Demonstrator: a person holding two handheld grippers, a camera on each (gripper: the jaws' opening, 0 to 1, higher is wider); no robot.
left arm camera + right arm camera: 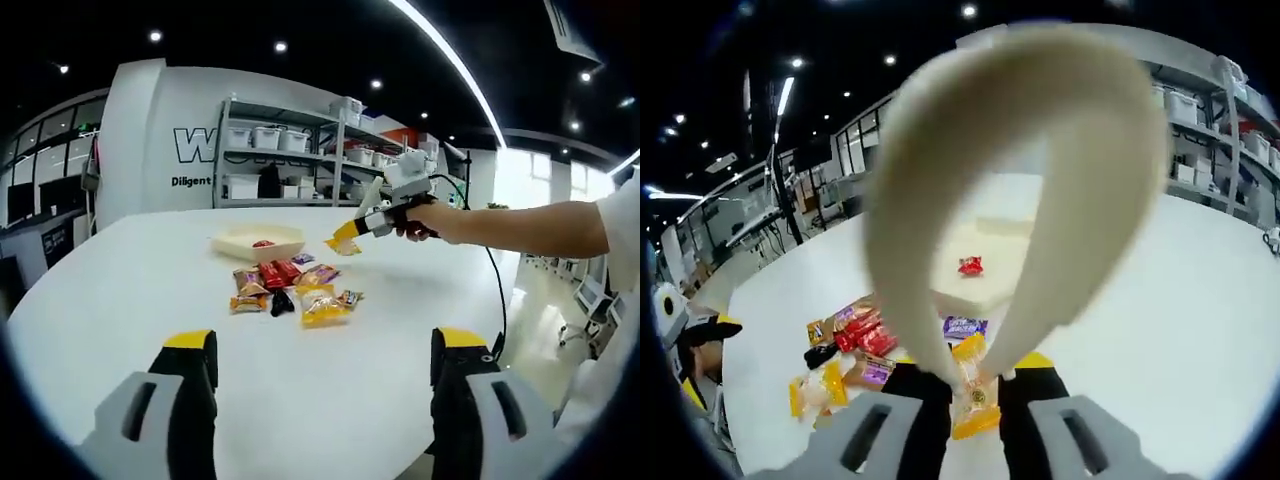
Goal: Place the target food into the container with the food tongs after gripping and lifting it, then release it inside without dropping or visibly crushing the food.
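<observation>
My right gripper (971, 368) is shut on cream food tongs (940, 150), whose big loop arches over the right gripper view. The tong tips pinch a yellow snack packet (975, 402). In the left gripper view a hand holds that right gripper (378, 221) above the table, and the yellow packet (343, 241) hangs in the air just right of the cream container (256, 250). A red packet (263, 243) lies inside the container (985, 293). My left gripper (325, 352) is open and low over the near table, jaws wide apart, nothing between them.
Several snack packets (293, 288) lie in a pile on the white table (120, 300) in front of the container; the pile (855, 345) shows red, purple, black and yellow wrappers. A cable (497, 300) hangs from the right gripper. Shelving with bins (280, 150) stands beyond the table.
</observation>
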